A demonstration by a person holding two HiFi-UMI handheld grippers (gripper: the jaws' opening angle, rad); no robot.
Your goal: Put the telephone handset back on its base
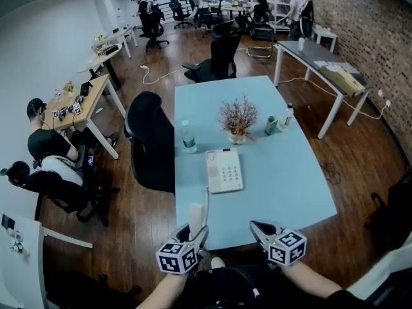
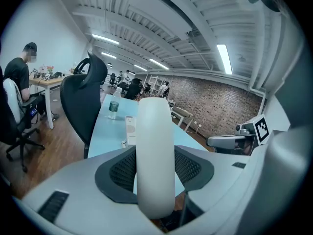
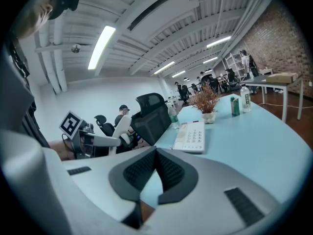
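The white telephone base (image 1: 224,170) with its keypad lies in the middle of the light blue table (image 1: 290,185). Its white handset (image 1: 195,216) stands upright above the table's near edge, and my left gripper (image 1: 199,234) is shut on it. In the left gripper view the handset (image 2: 155,160) fills the gap between both dark pads, with the base (image 2: 130,129) farther along the table. A cord (image 1: 206,201) runs from base to handset. My right gripper (image 1: 257,226) hovers at the near edge, right of the handset, shut and empty (image 3: 155,152). The base (image 3: 191,136) lies ahead of it.
A dried plant in a pot (image 1: 237,118), a water bottle (image 1: 188,138), a green can (image 1: 271,125) and a clear bottle (image 1: 286,116) stand behind the base. A black office chair (image 1: 149,140) sits against the table's left side. A person (image 1: 48,148) sits at a desk far left.
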